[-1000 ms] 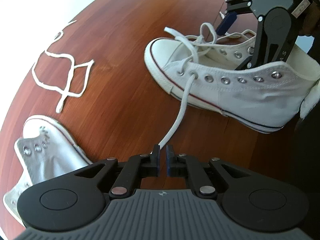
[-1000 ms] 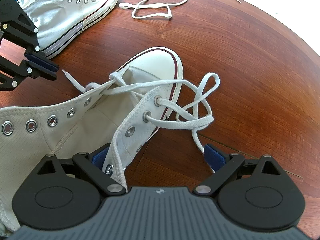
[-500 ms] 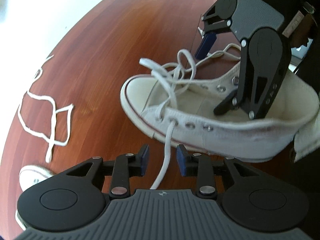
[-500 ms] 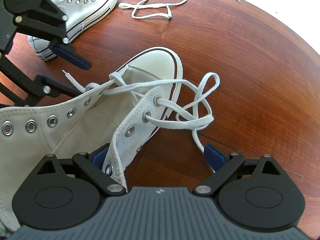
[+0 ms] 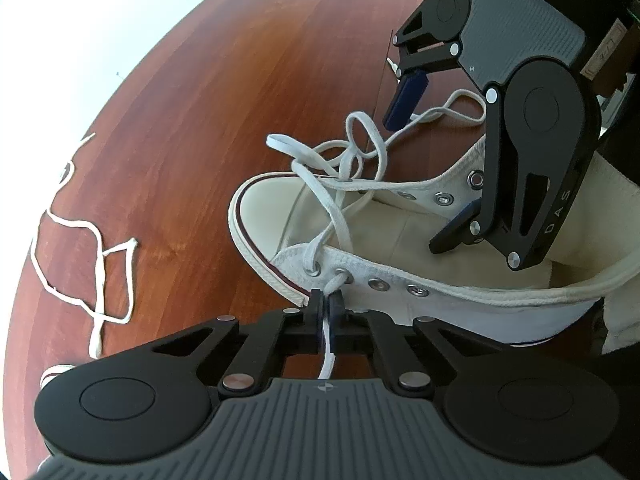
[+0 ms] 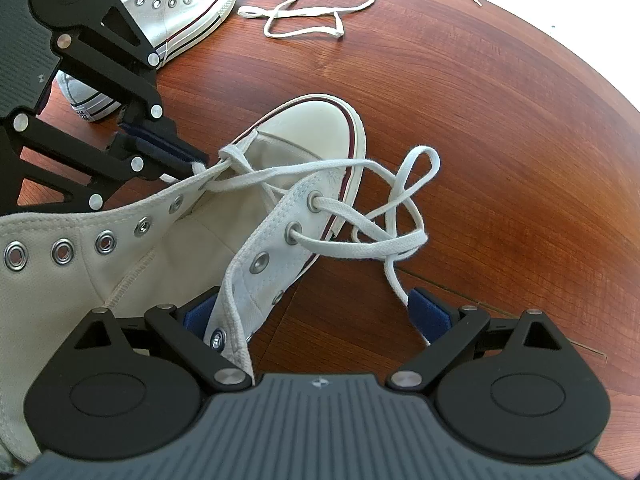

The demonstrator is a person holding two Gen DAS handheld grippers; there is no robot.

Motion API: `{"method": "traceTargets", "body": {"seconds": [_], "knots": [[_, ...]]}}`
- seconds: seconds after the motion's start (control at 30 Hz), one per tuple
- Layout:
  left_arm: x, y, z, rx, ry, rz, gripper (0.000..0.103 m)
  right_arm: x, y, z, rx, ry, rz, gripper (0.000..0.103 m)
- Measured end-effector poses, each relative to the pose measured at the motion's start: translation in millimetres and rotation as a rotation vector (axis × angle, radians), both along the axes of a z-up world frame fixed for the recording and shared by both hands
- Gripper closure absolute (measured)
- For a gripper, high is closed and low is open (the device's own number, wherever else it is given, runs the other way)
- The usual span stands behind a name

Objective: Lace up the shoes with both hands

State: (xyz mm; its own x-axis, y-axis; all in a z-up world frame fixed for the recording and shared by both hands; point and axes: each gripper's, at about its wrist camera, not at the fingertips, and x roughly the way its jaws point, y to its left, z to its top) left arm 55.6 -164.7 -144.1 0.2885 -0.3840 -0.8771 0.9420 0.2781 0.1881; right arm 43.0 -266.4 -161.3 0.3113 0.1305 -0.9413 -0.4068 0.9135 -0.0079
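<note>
Left gripper (image 5: 325, 307) clenched on lace (image 5: 335, 285) just beside its eyelet; right gripper (image 6: 316, 314) released, astride shoe (image 6: 192, 240) collar.

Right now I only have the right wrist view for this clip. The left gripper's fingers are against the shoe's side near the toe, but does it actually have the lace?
Observer: Yes. In the left wrist view the left gripper is shut on the lace, which is pinched between its pads.
Operator: Where along the lace?
Observer: Just outside the second eyelet from the toe on that side of the shoe. The free tail runs back under the gripper.
Operator: And my right gripper's half-hidden finger?
Observer: The right gripper stands open. That finger sits inside the shoe, and the other hangs outside, over the table.
</note>
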Motion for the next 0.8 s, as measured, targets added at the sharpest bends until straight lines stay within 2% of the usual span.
{"method": "traceTargets", "body": {"seconds": [0.37,0.8], "knots": [[0,26,-4,0.013,0.014,0.129,0.101,-1,1,2,-0.004,-0.001,0.005,0.007],[-5,87,-7,0.074,0.059,0.251,0.101,-1,0,2,-0.006,0.0,0.006,0.007]]}}
